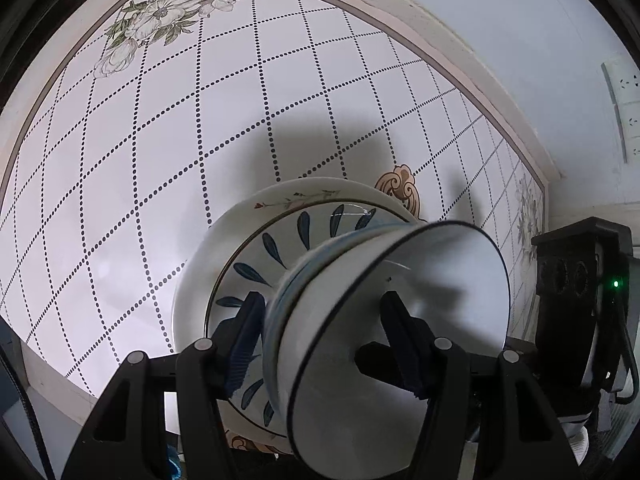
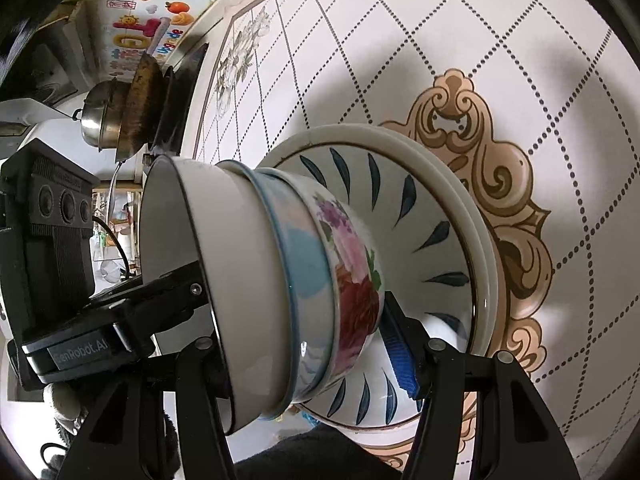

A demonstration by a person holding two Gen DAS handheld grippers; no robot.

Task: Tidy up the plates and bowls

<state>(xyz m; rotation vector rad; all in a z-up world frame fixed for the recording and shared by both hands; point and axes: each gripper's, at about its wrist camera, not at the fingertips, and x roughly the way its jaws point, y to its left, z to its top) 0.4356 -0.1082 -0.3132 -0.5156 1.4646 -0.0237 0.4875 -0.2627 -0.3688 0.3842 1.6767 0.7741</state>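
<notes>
Left gripper: my left gripper (image 1: 322, 334) straddles the stack of bowls, one finger (image 1: 246, 336) on the outside wall and the other finger (image 1: 404, 340) inside the top bowl; both seem to press the wall, so I read it as clamped on the bowl stack.
Right gripper: my right gripper (image 2: 304, 344) reaches in from the opposite side; its blue-padded finger (image 2: 400, 354) sits just beside the flowered bowl's base, the other finger is hidden behind the white bowl, so I cannot tell whether it is clenched.
Other device: the left gripper's body (image 2: 52, 256) shows at the left of my right view, and the right gripper's body (image 1: 580, 288) at the right of my left view.
Top bowl: a white bowl with a dark rim (image 1: 400, 320), nearest me, nested into the ones below.
Middle bowl: a blue-banded bowl (image 2: 304, 280) under the white one.
Bottom bowl: a flowered bowl (image 2: 356, 280) with pink and red blooms, resting on the leaf plate.
Leaf plate: a plate with dark blue leaf strokes (image 2: 432, 224) carries the bowls, near the middle of the table.
Under plate: a plain cream plate (image 1: 240, 216) lies beneath it, its rim showing all round.
Table: a white tablecloth with dotted diamond lines (image 1: 160, 160), a tan scroll ornament (image 2: 500, 168) just past the plates, grey flowers (image 1: 160, 20) at the far corner.
Far background: a steel pot (image 2: 100, 116) and dark pans (image 2: 160, 100) beyond the table's far edge; a wall socket (image 1: 624, 80) on the wall.
</notes>
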